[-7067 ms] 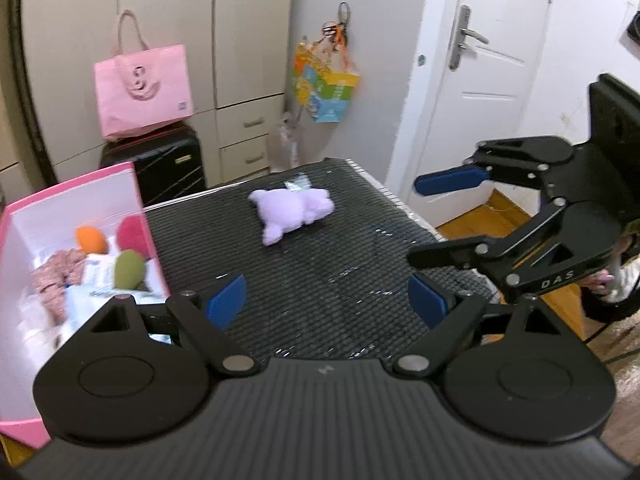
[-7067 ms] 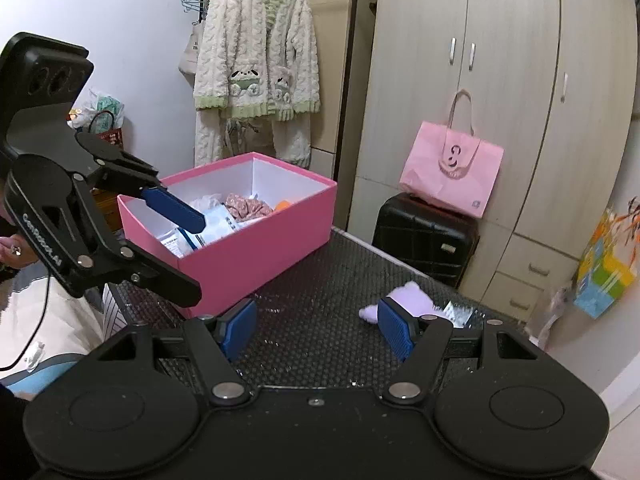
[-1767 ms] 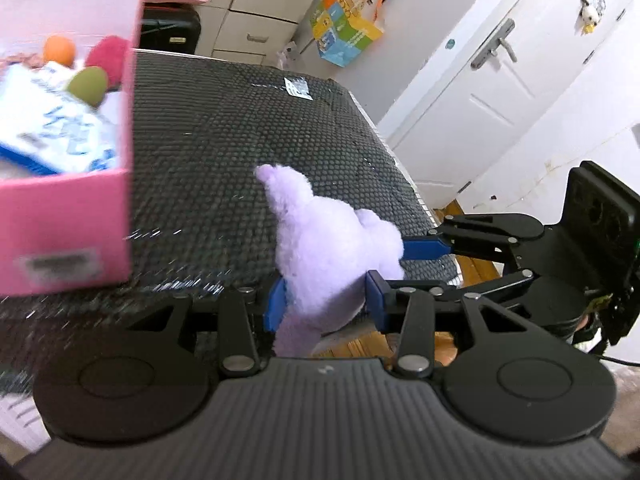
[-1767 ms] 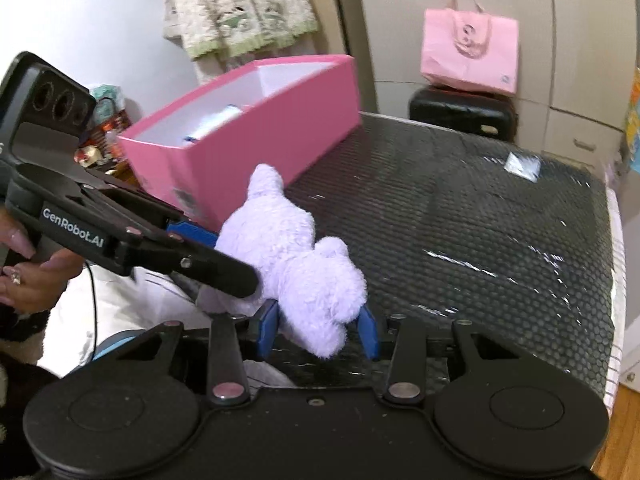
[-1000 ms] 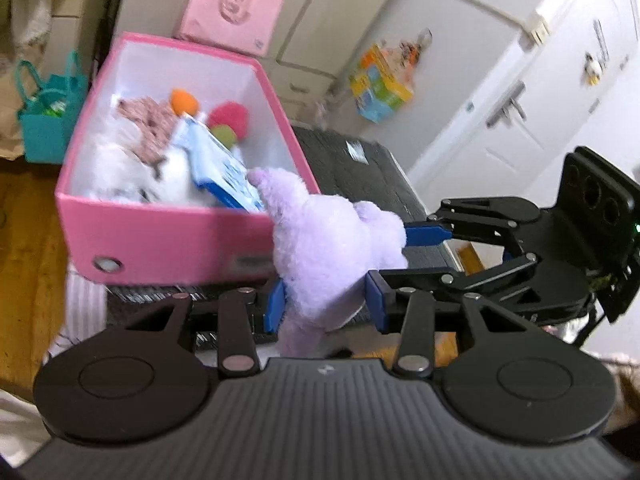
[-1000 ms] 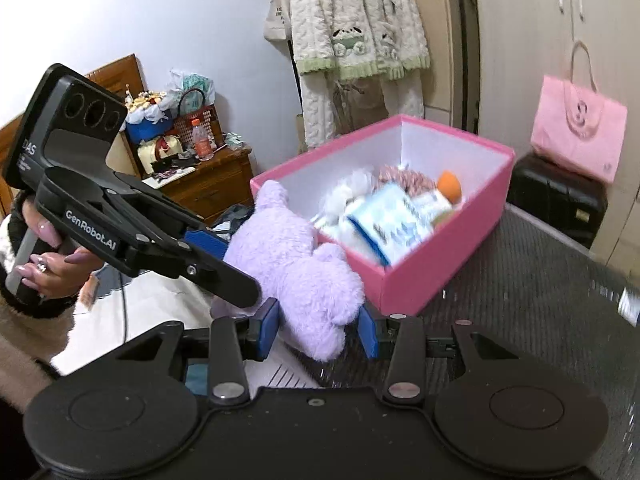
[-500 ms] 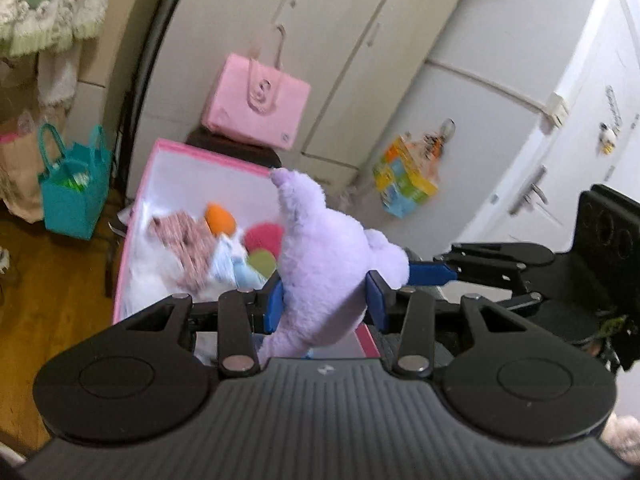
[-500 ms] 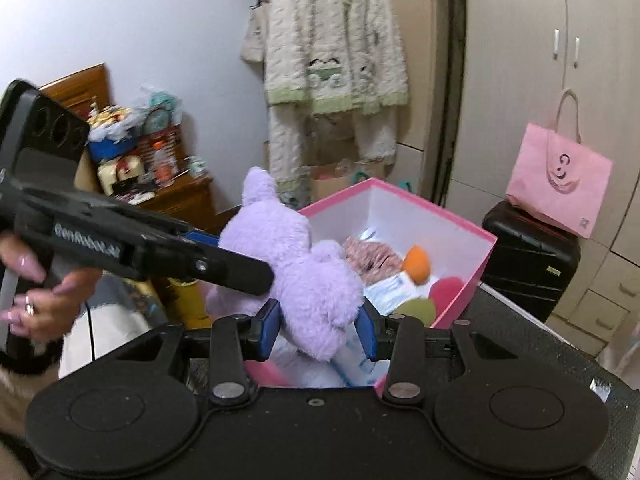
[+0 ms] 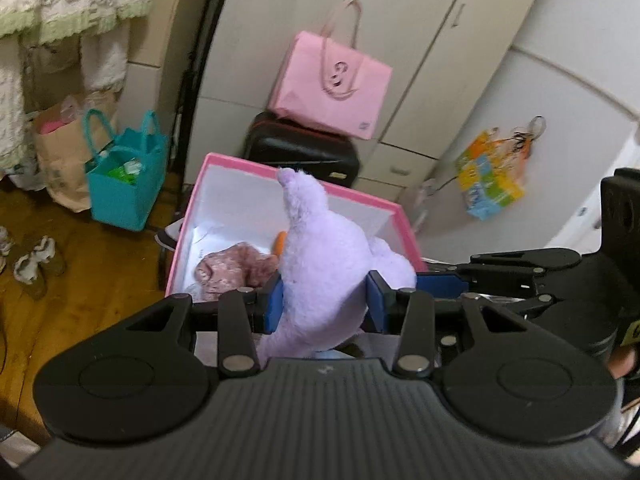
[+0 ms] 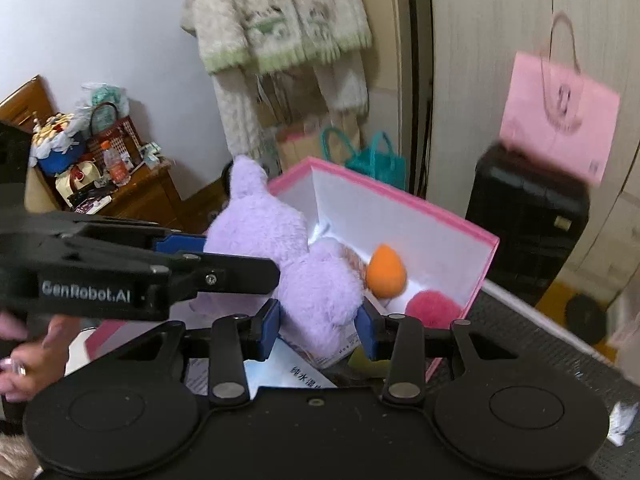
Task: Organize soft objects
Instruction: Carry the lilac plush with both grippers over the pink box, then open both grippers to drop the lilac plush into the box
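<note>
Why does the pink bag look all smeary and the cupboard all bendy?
Right wrist view: the pink bag is smeared because the camera was moving. Left wrist view: the cupboard edges curve from the fisheye lens, while the purple plush toy, close to the camera, looks sharper.

In the left wrist view, the purple plush toy (image 9: 320, 280) is covering the middle of the pink box (image 9: 224, 168), so only a sliver of the orange sponge (image 9: 280, 240) is showing beside it, and the box's near edge is disappearing behind the left gripper (image 9: 325, 304). The right gripper (image 9: 520, 276) is running off the right edge. In the right wrist view, the toy's lower part is sinking behind the right gripper's blue pads (image 10: 269, 326), and the printed packet (image 10: 296, 368) beneath is mostly hidden, its lettering too small to read. The pink bag (image 10: 560, 116) is smearing with blur. The person's hand (image 10: 28, 356) is being cut by the left edge.
</note>
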A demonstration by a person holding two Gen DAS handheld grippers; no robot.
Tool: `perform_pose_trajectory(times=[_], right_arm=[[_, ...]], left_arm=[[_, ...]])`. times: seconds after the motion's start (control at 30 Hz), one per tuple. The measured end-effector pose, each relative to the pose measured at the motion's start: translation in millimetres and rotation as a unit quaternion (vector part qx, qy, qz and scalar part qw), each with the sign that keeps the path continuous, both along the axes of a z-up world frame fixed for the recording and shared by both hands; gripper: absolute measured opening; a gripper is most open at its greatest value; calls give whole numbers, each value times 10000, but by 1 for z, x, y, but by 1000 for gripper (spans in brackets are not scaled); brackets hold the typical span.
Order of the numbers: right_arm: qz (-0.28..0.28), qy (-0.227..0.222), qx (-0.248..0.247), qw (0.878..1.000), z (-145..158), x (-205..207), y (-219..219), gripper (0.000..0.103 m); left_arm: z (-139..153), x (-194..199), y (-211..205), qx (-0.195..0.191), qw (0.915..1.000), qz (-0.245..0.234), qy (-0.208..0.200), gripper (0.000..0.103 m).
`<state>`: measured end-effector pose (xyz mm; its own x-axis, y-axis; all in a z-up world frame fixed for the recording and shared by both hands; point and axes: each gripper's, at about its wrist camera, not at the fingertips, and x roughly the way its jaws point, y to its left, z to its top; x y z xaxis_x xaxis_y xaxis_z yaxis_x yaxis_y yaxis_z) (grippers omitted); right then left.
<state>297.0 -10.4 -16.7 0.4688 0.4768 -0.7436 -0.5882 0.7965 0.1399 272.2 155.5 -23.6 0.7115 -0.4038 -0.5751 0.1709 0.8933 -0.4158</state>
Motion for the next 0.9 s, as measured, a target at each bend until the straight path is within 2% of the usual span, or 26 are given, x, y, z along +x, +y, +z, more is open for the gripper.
perform_pose_trajectory(times=[0.37,0.47,0.6,0.73,0.9], right_arm=[[164,-56,-292,9994,-20,25,11,47],[233,-64,-322,9992,-25,26,12,49],[212,-437,-560,9973,-29,21,15,49],[20,-696,-750,9947,-32,18,11,50],[113,-1103,-982,9890,-24,-2,4,51]], left_arm=[[-11,19,-11,443,9985,296,109,41],[-11,14,-18,678,9972,318,-46,41],[-13,14,-25,885,9949,474,-137,48],[-4,1,-31,1357,9847,911,-599,60],[20,-33,-24,1450,9770,1046,-1161,61]])
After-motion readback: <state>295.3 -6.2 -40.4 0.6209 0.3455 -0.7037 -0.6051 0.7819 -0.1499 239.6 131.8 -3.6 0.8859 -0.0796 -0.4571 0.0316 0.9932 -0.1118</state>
